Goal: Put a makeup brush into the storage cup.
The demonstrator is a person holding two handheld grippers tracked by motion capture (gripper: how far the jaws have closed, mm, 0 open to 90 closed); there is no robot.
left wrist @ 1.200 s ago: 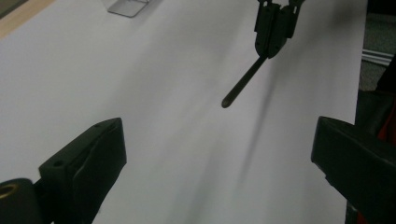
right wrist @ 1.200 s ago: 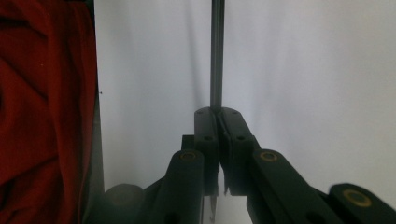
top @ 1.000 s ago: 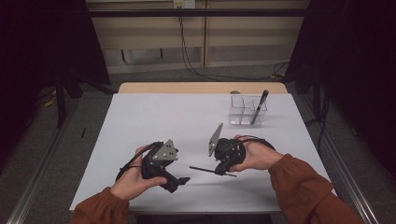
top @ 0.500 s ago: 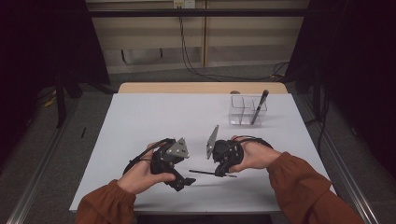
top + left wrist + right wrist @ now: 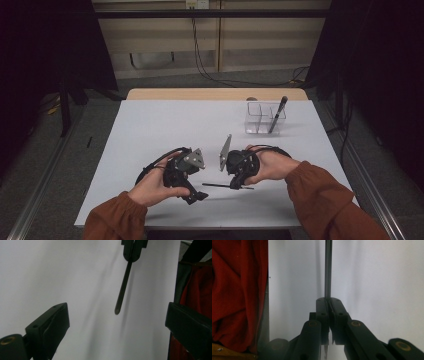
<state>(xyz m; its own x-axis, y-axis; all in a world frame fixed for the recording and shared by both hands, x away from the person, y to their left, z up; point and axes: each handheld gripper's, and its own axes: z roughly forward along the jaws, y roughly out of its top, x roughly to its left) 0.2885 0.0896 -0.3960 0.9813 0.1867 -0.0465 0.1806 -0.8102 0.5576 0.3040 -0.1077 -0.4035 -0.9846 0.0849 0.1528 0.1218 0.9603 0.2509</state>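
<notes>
Gripping pen (image 5: 220, 185) near table (image 5: 150, 130) edge

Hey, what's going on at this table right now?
A person at a white table holds a gripper in each hand. The right gripper is shut on one end of a thin black pen, holding it level just above the table with its free end pointing toward the left gripper. The left gripper's fingers are wide open and aimed at that free end, not touching it. Farther back on the right stands a clear holder with another pen leaning in it.
</notes>
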